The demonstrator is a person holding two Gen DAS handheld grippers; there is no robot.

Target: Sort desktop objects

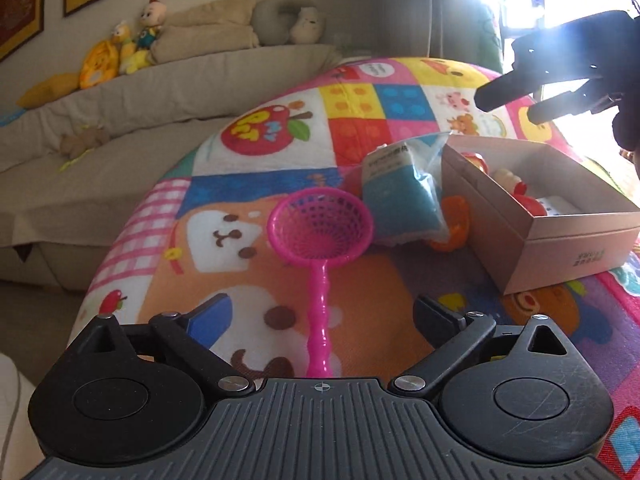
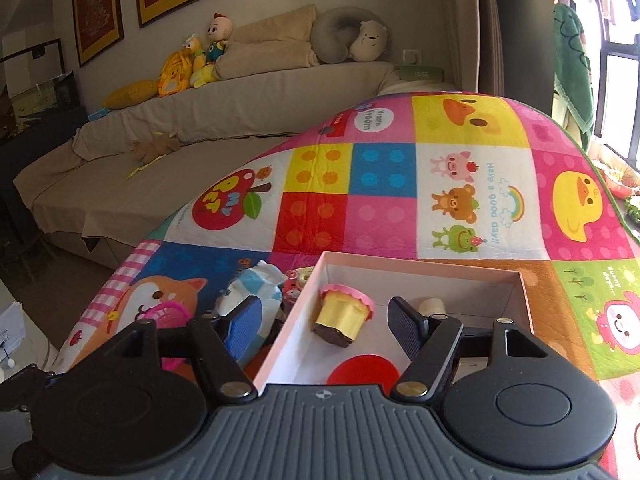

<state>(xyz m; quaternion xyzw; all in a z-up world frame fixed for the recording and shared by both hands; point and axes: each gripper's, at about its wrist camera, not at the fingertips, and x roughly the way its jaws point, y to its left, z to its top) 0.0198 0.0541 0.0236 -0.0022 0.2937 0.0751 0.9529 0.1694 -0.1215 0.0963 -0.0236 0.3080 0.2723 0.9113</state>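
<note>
Two claws are in view, and I hold neither on anything. My left gripper (image 1: 322,312) stands with its jaws wide apart above the colourful mat (image 1: 248,184); the pink toy strainer (image 1: 320,220) lies flat on the mat with its handle running back between my fingers, neither pad touching it. Bare mat lies to the left of the strainer as far as the mat's rounded left edge, beyond which sits the beige sofa (image 1: 120,152). To the strainer's right, a blue-and-white plastic packet (image 1: 400,196) leans just beside the open cardboard box (image 1: 576,248), with an orange item partly hidden under the packet.

My right gripper (image 2: 324,324) hangs over the box (image 2: 524,300) with jaws apart and nothing between the pads: the left finger stands outside the box's left wall, over the packet (image 2: 248,296), the right finger over the box interior. Inside lie a toy pudding cup (image 2: 344,316) tipped on its side and a red disc (image 2: 362,368) near the near wall. Beyond the box's far rim, the mat lies bare up to its far edge.
</note>
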